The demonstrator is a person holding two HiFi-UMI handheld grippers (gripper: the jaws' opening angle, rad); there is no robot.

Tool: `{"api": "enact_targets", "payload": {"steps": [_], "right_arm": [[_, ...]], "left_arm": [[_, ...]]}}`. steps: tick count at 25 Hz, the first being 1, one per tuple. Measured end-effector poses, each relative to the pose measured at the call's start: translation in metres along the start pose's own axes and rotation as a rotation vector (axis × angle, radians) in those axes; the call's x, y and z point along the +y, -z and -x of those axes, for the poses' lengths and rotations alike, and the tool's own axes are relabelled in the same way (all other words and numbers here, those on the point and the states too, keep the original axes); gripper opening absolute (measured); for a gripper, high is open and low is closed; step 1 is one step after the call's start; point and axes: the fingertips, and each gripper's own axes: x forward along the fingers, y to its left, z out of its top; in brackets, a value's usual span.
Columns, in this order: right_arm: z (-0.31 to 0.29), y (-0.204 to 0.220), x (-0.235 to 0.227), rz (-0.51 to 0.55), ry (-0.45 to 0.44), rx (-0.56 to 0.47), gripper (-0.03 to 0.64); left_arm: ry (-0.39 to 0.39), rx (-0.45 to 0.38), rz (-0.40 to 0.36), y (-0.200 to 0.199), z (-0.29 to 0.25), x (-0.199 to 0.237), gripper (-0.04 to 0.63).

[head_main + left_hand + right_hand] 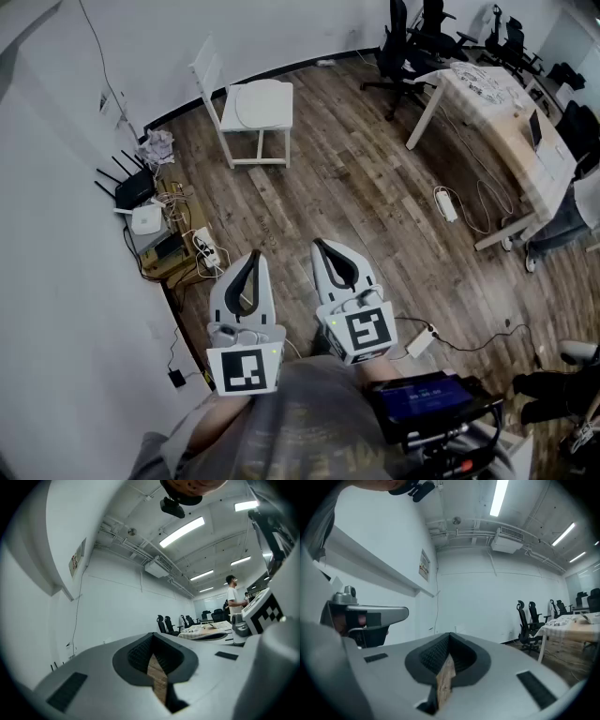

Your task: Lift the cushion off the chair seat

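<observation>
Showing white on chair (267, 141) and cushion (261, 101), running brown plank grain across floor (375, 197), wearing black-and-white square markers on cubes (246, 368).

Cushion (262, 103) on chair (207, 71); desk (507, 133) to right.

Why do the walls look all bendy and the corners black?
Both gripper views use a wide-angle lens, so the wall curves and the corners go black; the ceiling lights glare bright there. The head view bends the wooden floor less.
</observation>
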Motion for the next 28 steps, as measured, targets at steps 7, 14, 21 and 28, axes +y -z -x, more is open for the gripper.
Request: {"api": "enact_targets", "payload": {"steps": [7, 14, 21, 28], "right_arm": [[0.005, 0.003, -0.015, -0.012, 0.001, -0.005, 0.006], [0.011, 0.007, -0.038, -0.039, -0.011, -0.008, 0.008], [0.017, 0.022, -0.067, -0.079, -0.073, 0.031, 0.008], [0.021, 0.035, -0.090, -0.102, -0.078, 0.082, 0.008]], "left_arm": [[0.008, 0.011, -0.007, 0.001, -0.008, -0.016, 0.006], [0.011, 0.028, -0.023, 0.002, -0.022, -0.038, 0.006], [0.012, 0.044, -0.029, 0.005, -0.042, -0.077, 0.006], [0.008, 0.077, -0.028, 0.013, -0.058, -0.095, 0.006]]}}
